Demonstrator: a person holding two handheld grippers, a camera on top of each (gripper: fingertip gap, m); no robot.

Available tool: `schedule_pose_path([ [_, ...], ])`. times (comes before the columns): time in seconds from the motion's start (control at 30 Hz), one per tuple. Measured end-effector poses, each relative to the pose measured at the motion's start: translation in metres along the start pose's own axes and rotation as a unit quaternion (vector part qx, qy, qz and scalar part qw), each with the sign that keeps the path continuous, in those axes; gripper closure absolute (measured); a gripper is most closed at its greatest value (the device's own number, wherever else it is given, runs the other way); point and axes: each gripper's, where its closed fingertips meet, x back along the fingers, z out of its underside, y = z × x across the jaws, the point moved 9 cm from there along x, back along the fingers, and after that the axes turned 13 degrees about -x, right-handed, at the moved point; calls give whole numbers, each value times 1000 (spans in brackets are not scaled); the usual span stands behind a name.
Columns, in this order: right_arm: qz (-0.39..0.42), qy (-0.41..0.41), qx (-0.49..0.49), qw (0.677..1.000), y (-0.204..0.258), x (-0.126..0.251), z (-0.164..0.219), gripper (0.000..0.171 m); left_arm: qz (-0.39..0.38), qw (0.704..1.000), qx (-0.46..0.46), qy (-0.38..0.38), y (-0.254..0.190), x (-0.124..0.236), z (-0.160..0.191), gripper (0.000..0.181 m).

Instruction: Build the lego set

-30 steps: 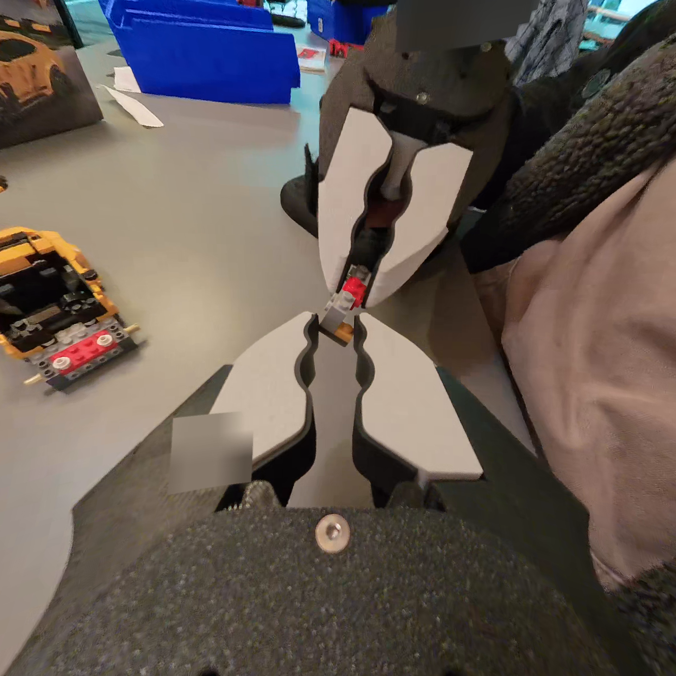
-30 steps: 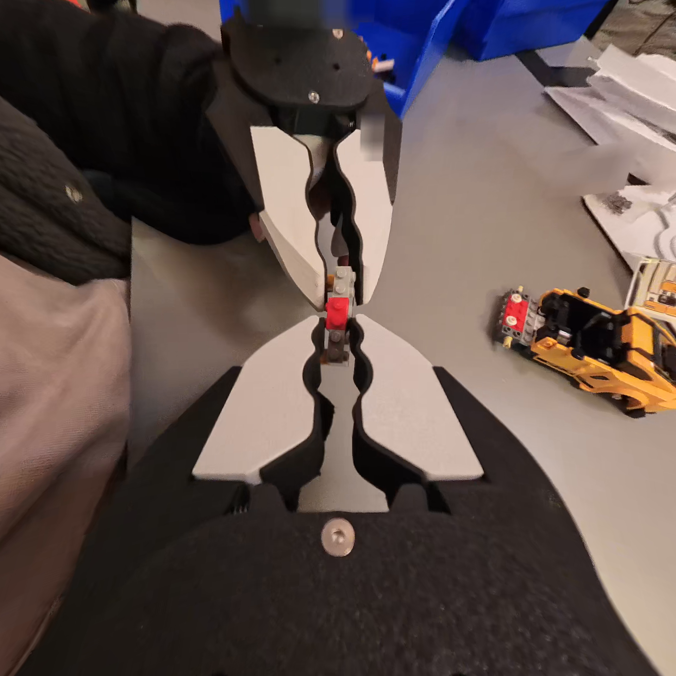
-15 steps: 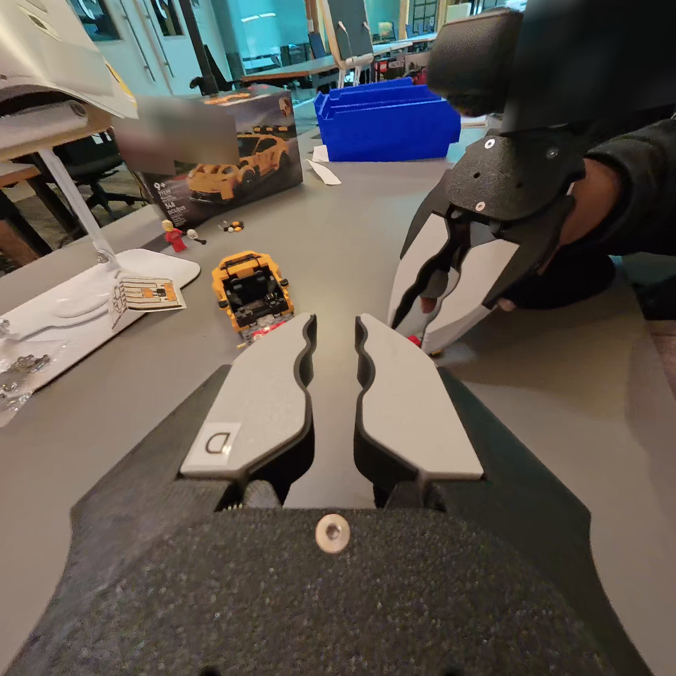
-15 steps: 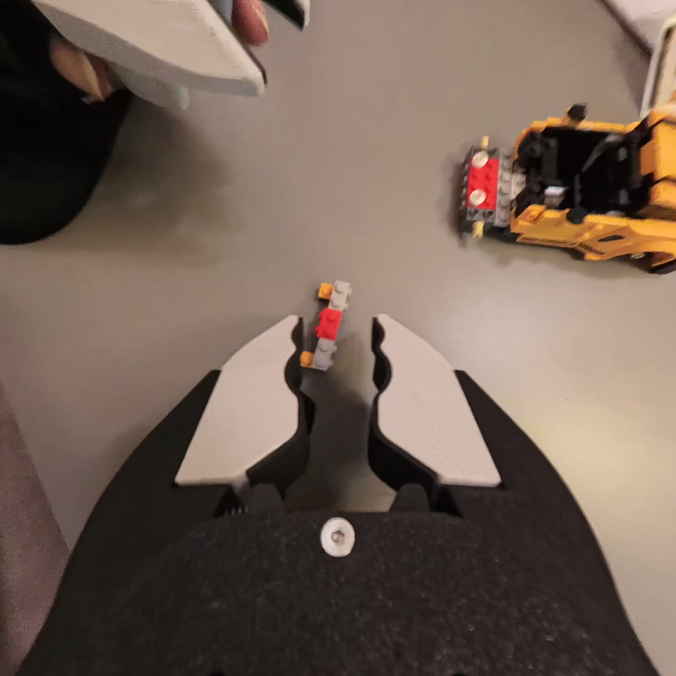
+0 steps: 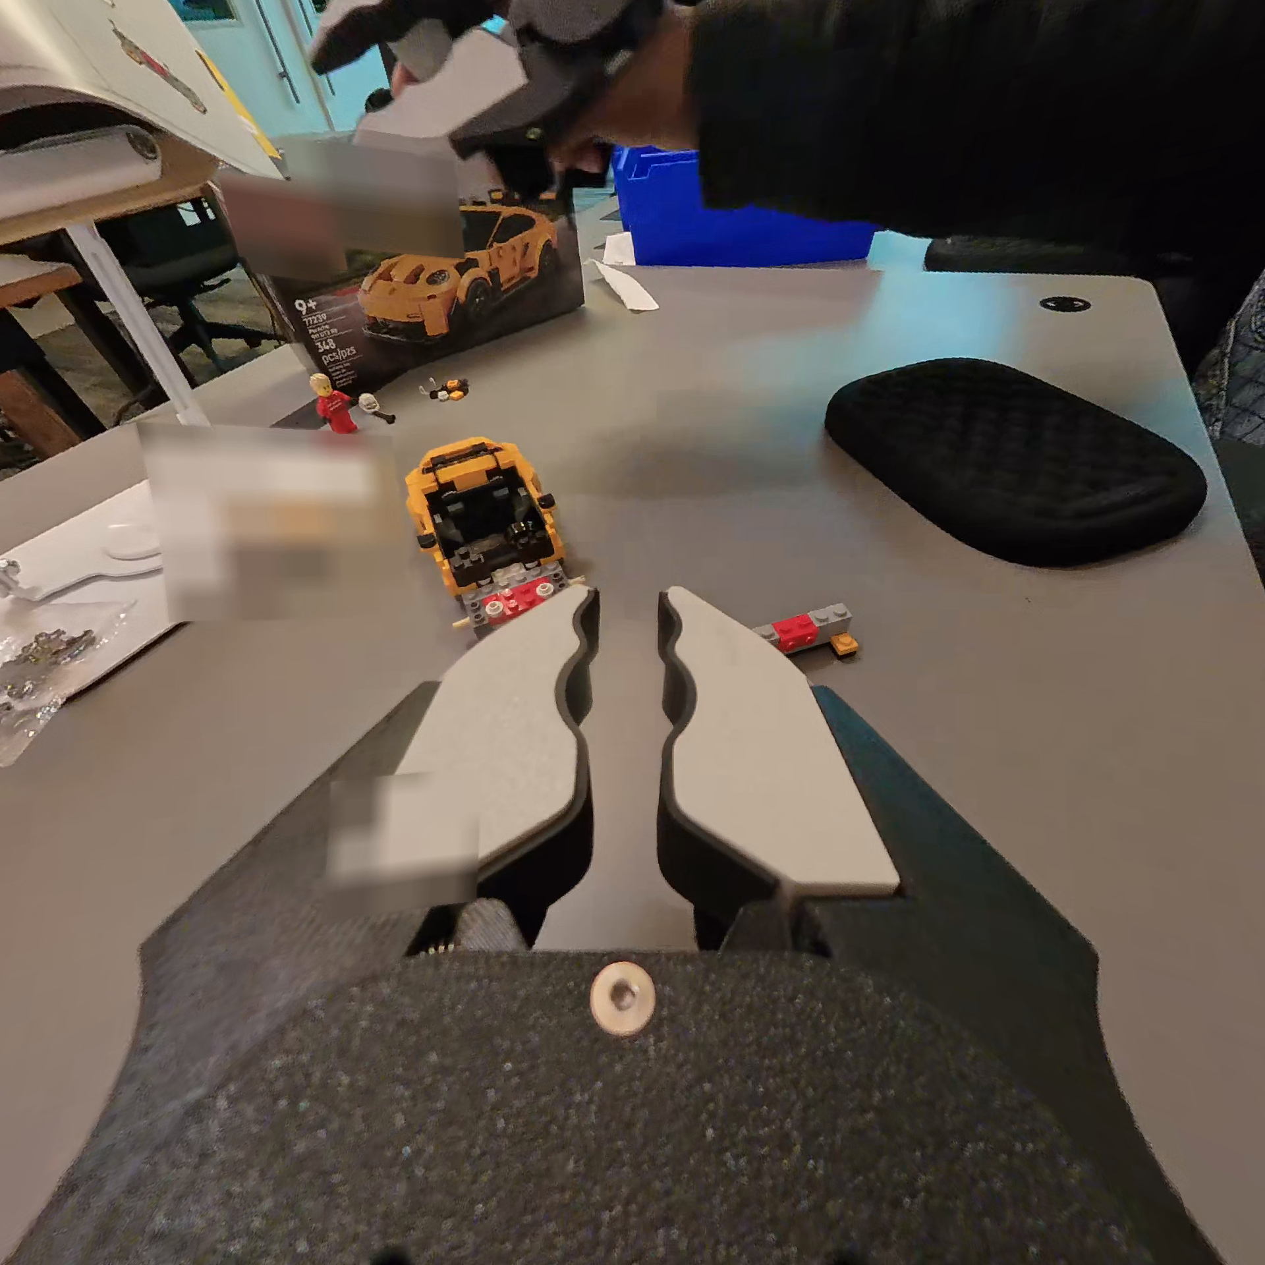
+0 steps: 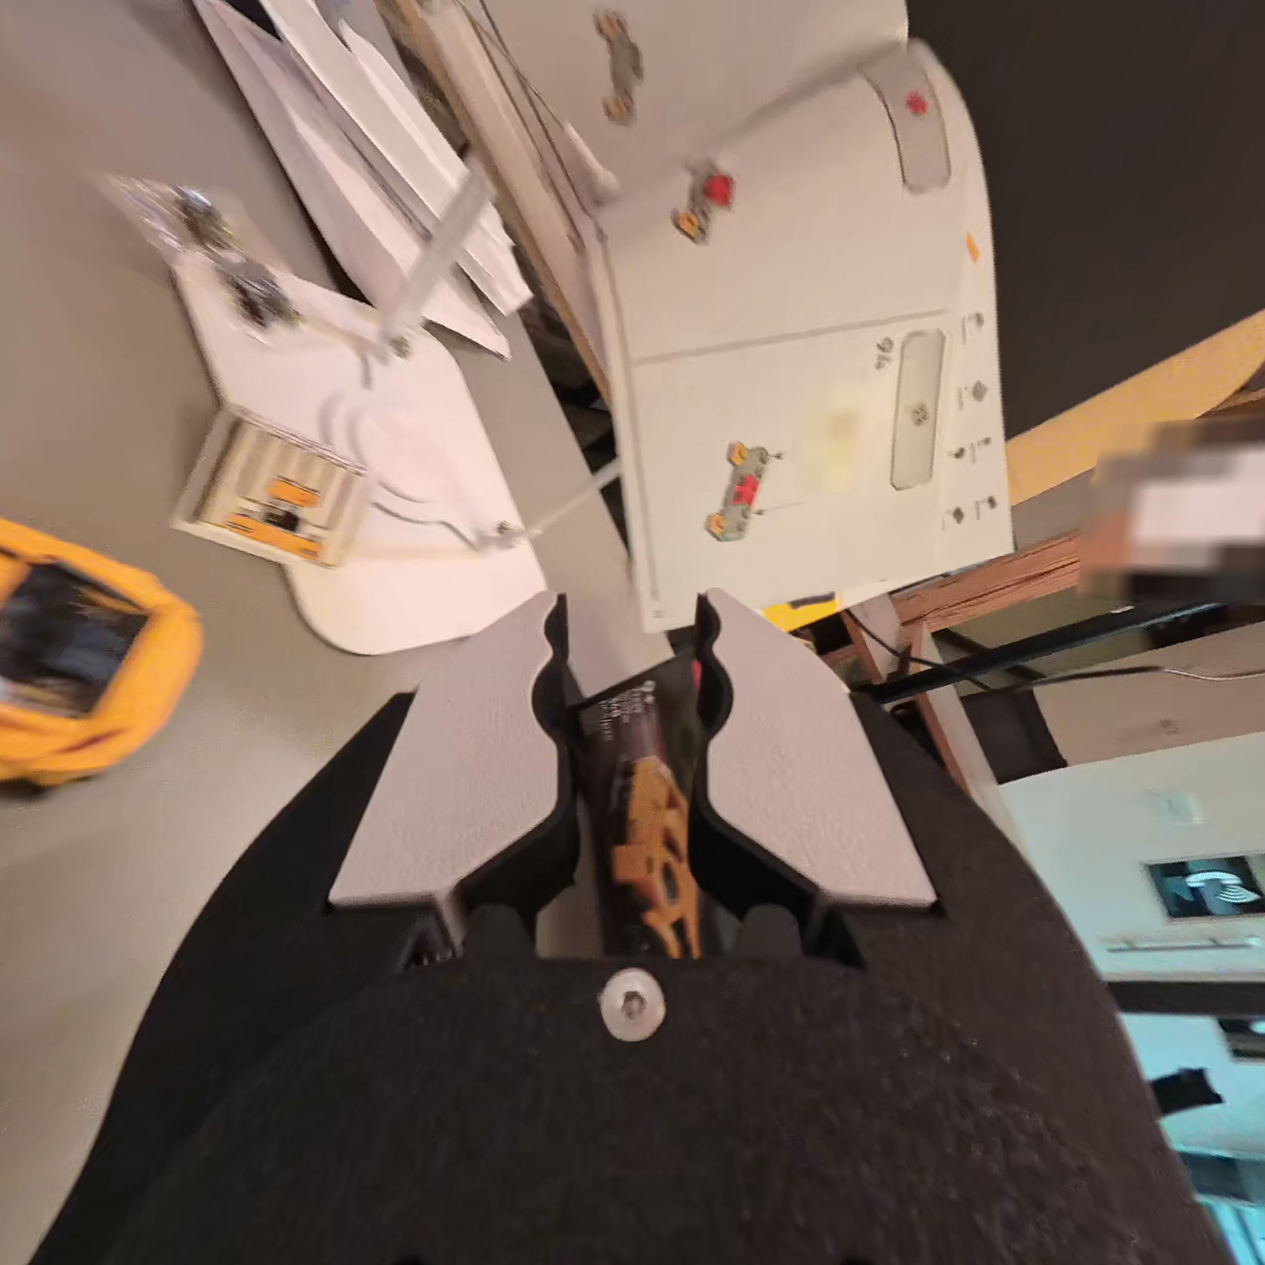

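1. Left gripper (image 5: 626, 602): grey-padded fingers spread with a narrow gap, nothing between them, held low over the grey table (image 5: 890, 753).
2. Lying on the table just right of the left gripper's right fingertip, untouched: a small grey, red and orange brick sub-assembly (image 5: 811, 628).
3. Standing just beyond the left fingertip: a partly built orange and black brick car (image 5: 486, 520), roof open, a red and grey studded plate at its near end.
4. Right gripper (image 6: 633, 609): spread wider, holding nothing, seen blurred and tilted; in the left wrist view raised high at the top of the frame (image 5: 438, 89), held by a hand in a black sleeve.
5. Seen through the right gripper's gap: the dark product box printed with an orange car (image 6: 643, 808); same box upright at the table's far side (image 5: 438, 294).
6. Ahead of the right gripper: an open white instruction booklet (image 6: 808, 383) on a white stand (image 6: 411, 520).
7. Blue plastic bin (image 5: 719, 219) at the table's far edge; contents could not be made out.
8. Clear plastic bag of small dark parts (image 5: 41, 657) at the left edge.
9. Near the box: a small red-suited minifigure (image 5: 333, 404) upright and a few loose pieces (image 5: 448, 390).
10. To the right: a black textured oval pad (image 5: 1013, 458), nothing on it.
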Motion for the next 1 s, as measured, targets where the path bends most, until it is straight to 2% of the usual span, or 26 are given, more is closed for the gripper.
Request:
schedule_pose_path([
  [0.13, -2, -1, 36, 999, -19, -34, 13, 138, 3, 1000, 21, 4, 4, -2, 4, 167],
  [0.3, -16, -21, 69, 997, -17, -52, 21, 141, 17, 999, 48, 6, 7, -4, 9, 168],
  [0.47, -28, -42, 79, 996, -22, -54, 26, 163, 31, 998, 57, 11, 8, -7, 11, 169],
  [0.7, -124, -21, 45, 991, -36, -54, 23, 170, 44, 996, 74, 16, 10, -10, 14, 170],
  [0.87, -231, 19, -22, 973, -51, -57, 17, 170, 47, 996, 78, 21, 10, -12, 15, 171],
  [1.0, -283, 52, -53, 956, -63, -63, 14, 169, 53, 995, 80, 27, 10, -13, 15, 172],
])
